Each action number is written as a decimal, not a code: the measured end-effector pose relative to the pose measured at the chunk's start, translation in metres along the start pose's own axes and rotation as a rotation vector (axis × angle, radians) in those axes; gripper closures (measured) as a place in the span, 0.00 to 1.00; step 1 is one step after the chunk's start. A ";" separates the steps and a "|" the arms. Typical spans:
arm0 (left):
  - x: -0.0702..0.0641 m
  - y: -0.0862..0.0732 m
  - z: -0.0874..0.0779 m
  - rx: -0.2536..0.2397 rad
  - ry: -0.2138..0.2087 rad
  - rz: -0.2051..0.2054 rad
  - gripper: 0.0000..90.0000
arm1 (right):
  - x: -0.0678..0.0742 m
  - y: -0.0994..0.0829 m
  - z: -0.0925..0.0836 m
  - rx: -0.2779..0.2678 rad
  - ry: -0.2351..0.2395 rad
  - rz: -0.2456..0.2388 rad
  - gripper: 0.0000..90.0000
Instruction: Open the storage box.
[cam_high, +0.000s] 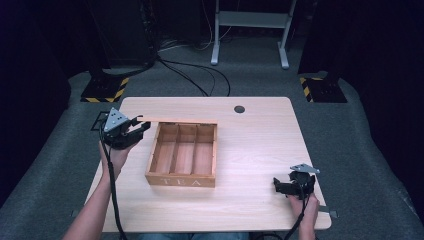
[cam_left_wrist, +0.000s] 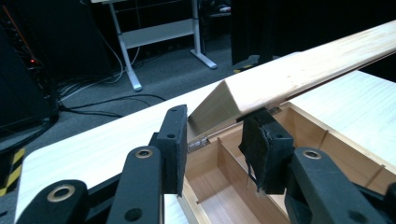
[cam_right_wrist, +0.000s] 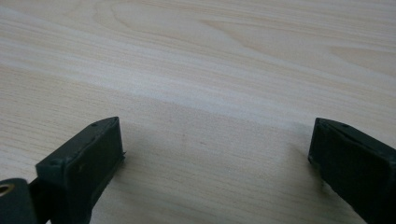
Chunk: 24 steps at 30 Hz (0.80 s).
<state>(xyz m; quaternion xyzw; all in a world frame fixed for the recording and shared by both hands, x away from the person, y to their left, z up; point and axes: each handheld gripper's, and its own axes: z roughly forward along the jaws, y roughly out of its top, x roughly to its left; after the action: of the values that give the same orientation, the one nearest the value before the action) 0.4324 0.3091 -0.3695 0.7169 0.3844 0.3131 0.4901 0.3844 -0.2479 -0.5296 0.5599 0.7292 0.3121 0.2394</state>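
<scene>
2 grippers work at a light wooden table (cam_high: 260, 135) in the high view: the left gripper (cam_high: 131, 129) sits at the back-left corner of a wooden tea box (cam_high: 183, 155), whose 3 compartments lie bare under a raised lid (cam_high: 180, 120); the right gripper (cam_high: 290, 186) rests near the table's front-right edge, well apart.

From the left gripper view, the jaws stand spread around the lid's (cam_left_wrist: 299, 74) tilted corner, just beside it; a firm pinch isn't evident. Likely step: swinging the hinged lid, so the next move calls for following its arc.

Seen from the right gripper view, the jaws stand wide, holding nothing.
</scene>
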 end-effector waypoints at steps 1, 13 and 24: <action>0.000 -0.001 -0.001 0.004 -0.003 -0.001 0.66 | 0.000 0.000 0.000 0.000 0.000 0.000 0.03; -0.006 -0.025 -0.008 -0.014 -0.019 -0.032 0.55 | 0.000 0.000 0.000 0.000 0.000 0.000 0.03; -0.005 -0.048 -0.008 0.010 -0.056 -0.074 0.39 | 0.000 0.000 0.000 0.000 0.000 -0.001 0.03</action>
<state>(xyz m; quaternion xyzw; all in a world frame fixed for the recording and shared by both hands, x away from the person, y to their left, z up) 0.4116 0.3193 -0.4130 0.7133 0.3983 0.2725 0.5082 0.3843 -0.2480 -0.5295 0.5594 0.7296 0.3122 0.2395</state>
